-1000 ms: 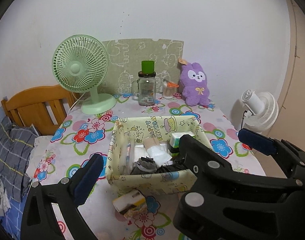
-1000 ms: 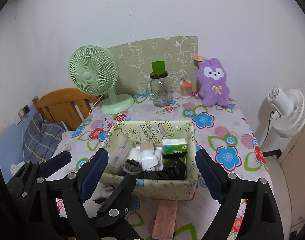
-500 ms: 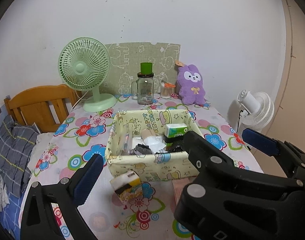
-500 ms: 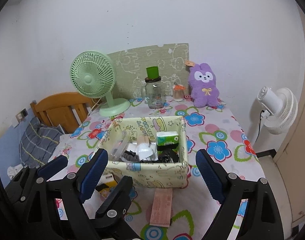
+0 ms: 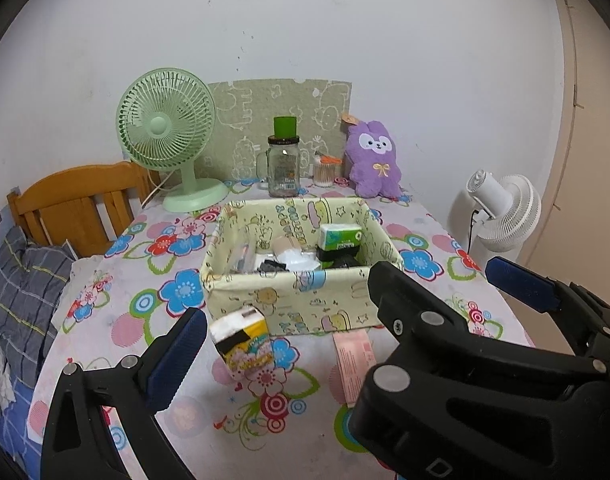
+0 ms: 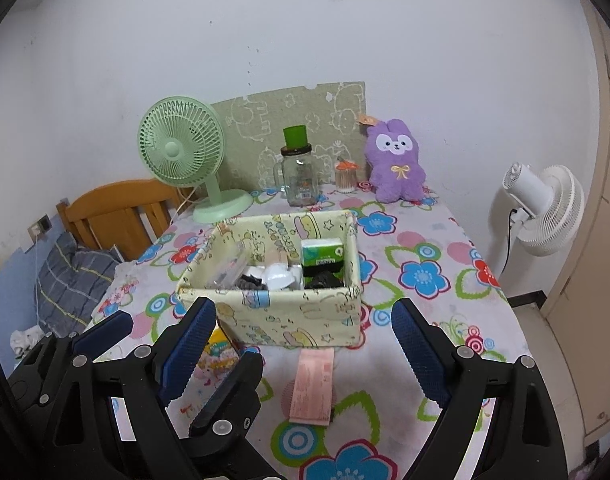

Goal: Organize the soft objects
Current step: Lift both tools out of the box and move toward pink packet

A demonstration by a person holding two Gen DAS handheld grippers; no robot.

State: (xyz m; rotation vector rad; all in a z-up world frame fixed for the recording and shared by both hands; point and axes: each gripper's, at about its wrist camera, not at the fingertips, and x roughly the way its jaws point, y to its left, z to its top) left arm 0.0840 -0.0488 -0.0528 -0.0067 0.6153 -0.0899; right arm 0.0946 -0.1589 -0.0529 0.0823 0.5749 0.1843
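A yellow printed fabric basket (image 5: 301,292) (image 6: 289,316) stands mid-table, holding a green tissue pack (image 5: 339,236) (image 6: 321,252), white and black soft items and a clear bag. A yellow tissue pack (image 5: 243,342) (image 6: 217,350) and a flat pink packet (image 5: 353,360) (image 6: 313,388) lie on the cloth in front of it. A purple plush bunny (image 5: 375,160) (image 6: 395,168) sits at the back. My left gripper (image 5: 343,292) is open and holds nothing, short of the basket. My right gripper (image 6: 301,312) is open too, beside it, above the pink packet.
At the back stand a green desk fan (image 5: 165,136), a glass jar with a green cup on it (image 5: 283,168) and a small jar of cotton swabs (image 5: 324,172). A wooden chair (image 5: 77,200) is left of the table, a white floor fan (image 5: 501,208) right.
Both grippers have drawn back from the basket, so it looks smaller and farther. The yellow tissue pack and the pink packet now show in full in front of it.
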